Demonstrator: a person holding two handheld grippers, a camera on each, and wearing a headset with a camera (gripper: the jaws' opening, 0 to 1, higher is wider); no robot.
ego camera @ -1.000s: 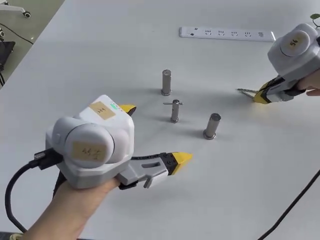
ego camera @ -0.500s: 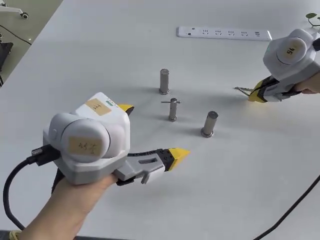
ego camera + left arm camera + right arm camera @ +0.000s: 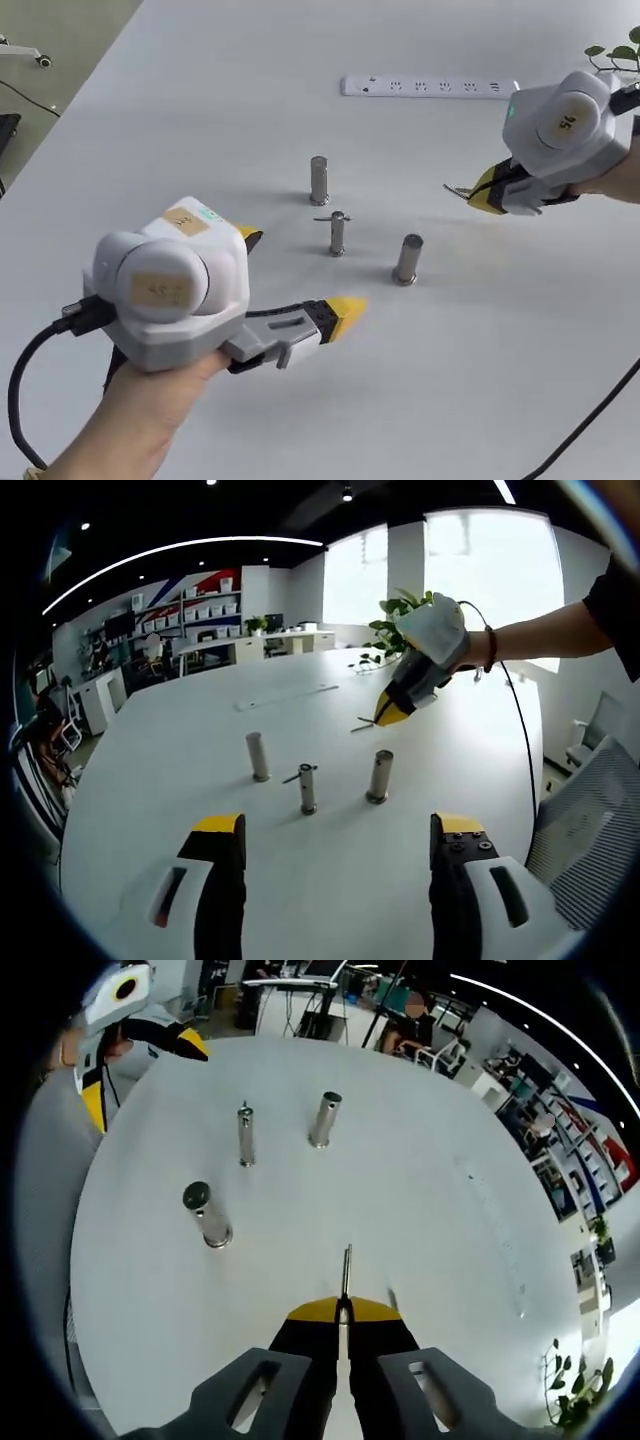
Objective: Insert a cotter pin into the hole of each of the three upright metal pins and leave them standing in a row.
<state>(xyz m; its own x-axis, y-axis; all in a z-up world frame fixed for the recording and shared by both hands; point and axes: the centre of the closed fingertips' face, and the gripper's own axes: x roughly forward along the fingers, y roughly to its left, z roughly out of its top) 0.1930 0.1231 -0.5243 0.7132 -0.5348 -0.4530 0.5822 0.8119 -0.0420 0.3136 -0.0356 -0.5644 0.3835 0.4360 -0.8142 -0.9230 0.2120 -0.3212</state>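
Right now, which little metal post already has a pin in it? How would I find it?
Look at the white table, on the near side of the long power strip. In the slanted row of three standing there, pick the middle post. It alone has a thin pin poking sideways through its top.

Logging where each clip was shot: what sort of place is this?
Probably an open-plan office or lab: a large white table with a power strip, desks and shelves at the back, and big windows behind a plant.
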